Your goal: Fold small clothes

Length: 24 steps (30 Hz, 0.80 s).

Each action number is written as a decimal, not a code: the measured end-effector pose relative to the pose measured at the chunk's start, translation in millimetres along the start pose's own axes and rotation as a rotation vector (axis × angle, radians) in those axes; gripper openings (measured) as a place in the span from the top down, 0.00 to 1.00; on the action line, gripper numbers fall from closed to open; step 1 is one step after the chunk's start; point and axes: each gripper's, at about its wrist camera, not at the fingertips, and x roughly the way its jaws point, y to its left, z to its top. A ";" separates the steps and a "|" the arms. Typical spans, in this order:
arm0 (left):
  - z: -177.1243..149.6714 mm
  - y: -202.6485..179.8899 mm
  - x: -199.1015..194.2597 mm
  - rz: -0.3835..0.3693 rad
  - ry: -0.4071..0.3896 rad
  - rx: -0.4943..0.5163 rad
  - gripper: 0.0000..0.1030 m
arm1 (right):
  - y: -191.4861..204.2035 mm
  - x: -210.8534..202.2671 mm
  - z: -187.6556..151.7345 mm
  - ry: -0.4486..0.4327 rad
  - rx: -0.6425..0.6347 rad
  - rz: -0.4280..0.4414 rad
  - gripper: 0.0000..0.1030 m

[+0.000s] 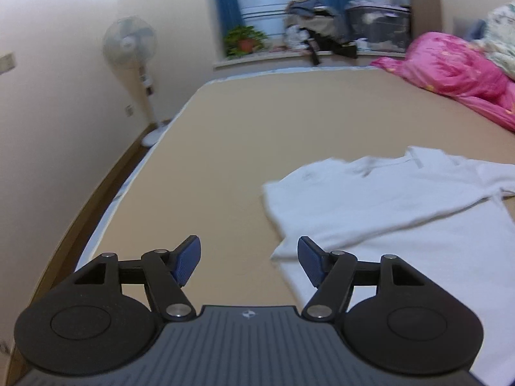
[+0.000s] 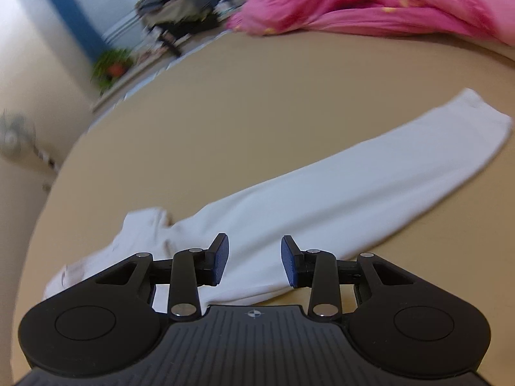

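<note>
A white long-sleeved shirt lies on the tan bed, partly folded, with its collar at the far side. My left gripper is open and empty, just above the bed at the shirt's near left edge. In the right wrist view one long white sleeve stretches away to the right across the bed. My right gripper is open and empty, hovering over the near end of that sleeve.
A pink quilt is heaped at the far right of the bed. A standing fan is by the left wall. A potted plant and piled bags sit on the window ledge. The bed's left edge drops to the floor.
</note>
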 end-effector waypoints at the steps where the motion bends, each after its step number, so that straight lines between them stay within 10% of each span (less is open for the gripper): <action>1: -6.2 7.9 1.9 0.022 0.025 -0.055 0.31 | -11.8 -6.3 2.3 -0.015 0.017 -0.006 0.63; 10: 1.3 19.3 32.1 0.032 0.120 -0.287 0.32 | -126.7 -18.3 10.6 -0.156 0.190 -0.156 0.63; 24: 3.2 15.7 75.1 0.032 0.192 -0.248 0.31 | -247.3 38.6 24.0 -0.301 0.498 -0.128 0.63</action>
